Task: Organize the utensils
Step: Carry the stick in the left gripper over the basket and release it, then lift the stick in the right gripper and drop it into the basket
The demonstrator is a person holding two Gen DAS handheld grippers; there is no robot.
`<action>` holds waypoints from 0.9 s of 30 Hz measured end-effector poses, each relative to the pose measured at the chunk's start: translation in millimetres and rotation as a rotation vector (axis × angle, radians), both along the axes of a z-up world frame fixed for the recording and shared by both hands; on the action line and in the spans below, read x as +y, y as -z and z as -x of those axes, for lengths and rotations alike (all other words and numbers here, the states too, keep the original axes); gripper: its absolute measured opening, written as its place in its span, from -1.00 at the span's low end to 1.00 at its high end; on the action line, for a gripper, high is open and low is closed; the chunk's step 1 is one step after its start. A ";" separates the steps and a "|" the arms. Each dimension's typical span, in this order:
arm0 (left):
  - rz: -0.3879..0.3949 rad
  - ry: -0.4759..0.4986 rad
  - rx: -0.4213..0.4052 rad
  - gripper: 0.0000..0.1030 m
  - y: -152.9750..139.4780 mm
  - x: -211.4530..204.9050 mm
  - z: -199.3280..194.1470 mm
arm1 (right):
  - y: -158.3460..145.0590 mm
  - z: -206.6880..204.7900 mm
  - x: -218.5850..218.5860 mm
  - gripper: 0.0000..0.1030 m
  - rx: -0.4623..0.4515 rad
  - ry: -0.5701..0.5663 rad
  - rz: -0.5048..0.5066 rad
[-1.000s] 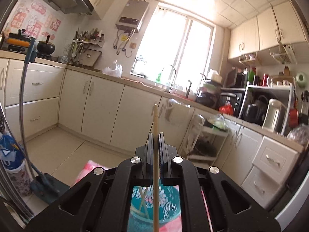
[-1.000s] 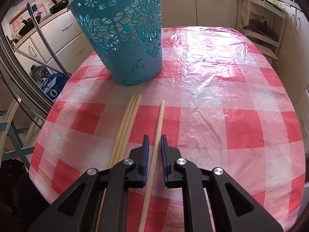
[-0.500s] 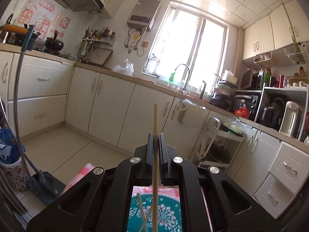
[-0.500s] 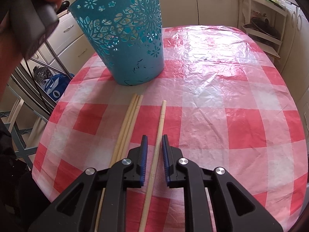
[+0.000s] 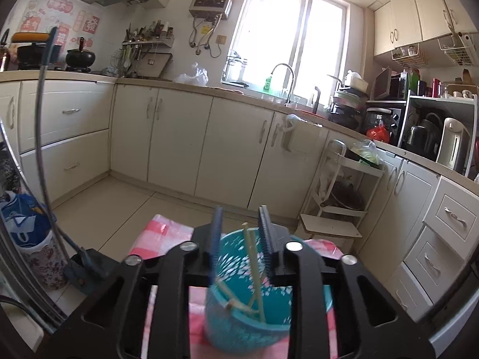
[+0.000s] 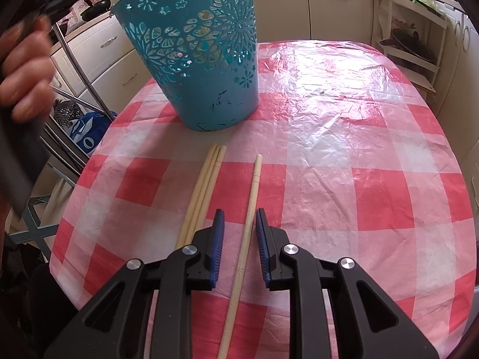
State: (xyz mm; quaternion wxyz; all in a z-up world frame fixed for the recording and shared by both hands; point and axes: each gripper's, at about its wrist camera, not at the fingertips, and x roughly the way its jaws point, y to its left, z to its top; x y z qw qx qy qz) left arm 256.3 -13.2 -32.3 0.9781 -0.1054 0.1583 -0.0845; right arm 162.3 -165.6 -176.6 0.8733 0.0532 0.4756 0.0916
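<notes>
A single chopstick (image 6: 253, 197) lies flat on the tabletop (image 6: 344, 155), running lengthwise between the two fingers of the right claw (image 6: 239, 233). The jaws of that claw are opening, and the blue pads stand clear of the chopstick on either side, so nothing is gripped. Just to its left lie three more chopsticks (image 6: 202, 191), pressed together side by side, their far tips pointing toward the basket.

The teal basket (image 6: 197, 59), with flower cut-outs in its wall, stands upright on the red-and-white checked cloth beyond the chopstick tips, near but not touching them. Through the left wrist view the basket (image 5: 239, 326) is seen from above. Several chopsticks (image 5: 254, 272) lean inside it, one standing steeply and others crossing lower down; the picture is blurred there, so their exact number is hard to tell.

The left claw (image 5: 241, 233) hangs over the basket's mouth, its jaws opening, with the steep chopstick showing in the gap but apparently free of both pads. In the right wrist view a hand (image 6: 25, 71) grips that tool's dark handle at the left edge, blurred.

Beyond the tabletop are cream cupboards (image 5: 179, 143), a sink tap (image 5: 284, 80) under a bright window, and a white trolley (image 5: 341, 197).
</notes>
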 end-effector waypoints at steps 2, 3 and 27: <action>-0.003 -0.020 0.008 -0.17 0.7 13.7 21.8 | 0.2 0.5 1.0 -0.57 -0.005 -0.005 0.010; -0.007 -0.029 0.010 -0.08 0.6 19.0 31.3 | 0.4 0.9 1.8 -0.59 -0.007 -0.007 0.016; 0.088 -0.007 0.211 0.28 37.9 90.2 161.9 | -191.4 -25.8 -32.0 -0.88 -0.515 0.043 -0.476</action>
